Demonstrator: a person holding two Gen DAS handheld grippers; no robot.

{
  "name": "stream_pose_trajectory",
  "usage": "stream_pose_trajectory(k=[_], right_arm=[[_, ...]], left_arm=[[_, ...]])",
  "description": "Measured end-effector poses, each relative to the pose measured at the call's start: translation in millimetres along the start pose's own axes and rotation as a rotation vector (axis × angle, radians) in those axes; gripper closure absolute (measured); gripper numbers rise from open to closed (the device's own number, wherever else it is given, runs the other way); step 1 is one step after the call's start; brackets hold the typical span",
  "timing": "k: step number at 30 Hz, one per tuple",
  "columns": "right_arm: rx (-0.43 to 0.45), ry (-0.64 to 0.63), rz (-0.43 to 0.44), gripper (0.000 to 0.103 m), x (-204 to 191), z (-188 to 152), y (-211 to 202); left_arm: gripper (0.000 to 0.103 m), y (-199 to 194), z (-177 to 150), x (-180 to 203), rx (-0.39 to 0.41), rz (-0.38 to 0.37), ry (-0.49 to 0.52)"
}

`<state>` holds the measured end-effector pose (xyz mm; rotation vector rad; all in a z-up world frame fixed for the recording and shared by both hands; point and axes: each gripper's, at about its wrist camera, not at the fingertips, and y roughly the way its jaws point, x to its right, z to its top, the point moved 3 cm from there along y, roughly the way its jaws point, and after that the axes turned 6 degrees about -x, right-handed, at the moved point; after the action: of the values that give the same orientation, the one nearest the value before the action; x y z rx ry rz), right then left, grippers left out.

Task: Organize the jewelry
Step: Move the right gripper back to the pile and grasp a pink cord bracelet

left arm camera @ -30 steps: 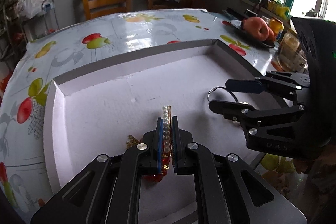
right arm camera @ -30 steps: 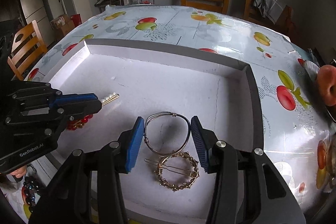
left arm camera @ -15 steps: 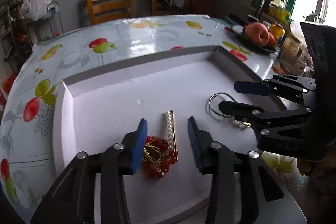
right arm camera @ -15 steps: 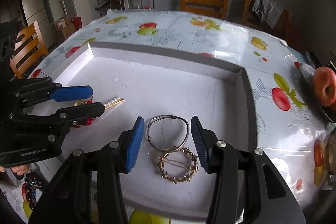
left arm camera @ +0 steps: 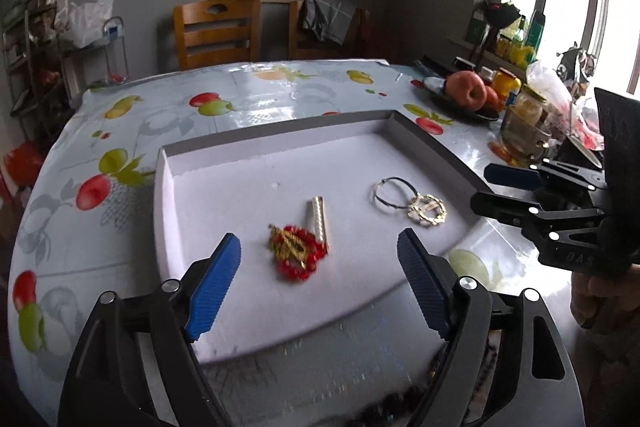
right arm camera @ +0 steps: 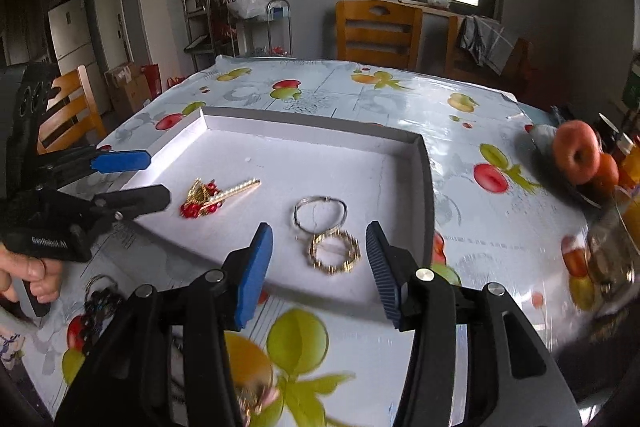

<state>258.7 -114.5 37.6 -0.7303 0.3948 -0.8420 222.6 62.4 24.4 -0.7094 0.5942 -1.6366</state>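
- Left wrist view: left gripper (left arm camera: 318, 281) jaws are opening wide, with nothing between the pads.
- White tray (left arm camera: 280, 129) on the counter (left arm camera: 168, 107) holds a red bead piece (left arm camera: 298, 253) touching a pearl clip (left arm camera: 319, 213).
- Further right, a silver bangle (right arm camera: 320, 213) touches a gold ring clip (right arm camera: 334, 253).
- Right gripper (right arm camera: 320, 267) jaws are opening, released, above the tray's near edge.

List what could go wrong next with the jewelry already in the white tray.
1. The pearl clip lies against the red bead piece; lifting either may drag the other.
2. The thin bangle overlaps the gold ring brooch, so they could snag together.
3. Both the left gripper, its fingers opening with nothing between them, and the right gripper hover by the tray's near edge; a bump could shift the tray.
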Motion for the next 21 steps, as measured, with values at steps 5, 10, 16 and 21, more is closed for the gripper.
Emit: stream_pose_trajectory(k=[5, 10, 16, 21], right_arm=[[-0.003, 0.014, 0.003, 0.05, -2, -22, -13], [-0.03, 0.027, 0.005, 0.048, -4, -46, -18], [-0.083, 0.032, 0.002, 0.043, -7, -68, -17], [-0.145, 0.024, 0.021, 0.042, -13, -87, -15]], left_arm=[[0.019, -22, -19, 6, 0.022, -0.027, 0.011], [0.014, -34, -35, 15, 0.036, -0.038, 0.031], [0.013, -36, -49, 23, 0.029, -0.051, 0.046], [0.012, -34, -59, 24, 0.015, -0.068, 0.041]])
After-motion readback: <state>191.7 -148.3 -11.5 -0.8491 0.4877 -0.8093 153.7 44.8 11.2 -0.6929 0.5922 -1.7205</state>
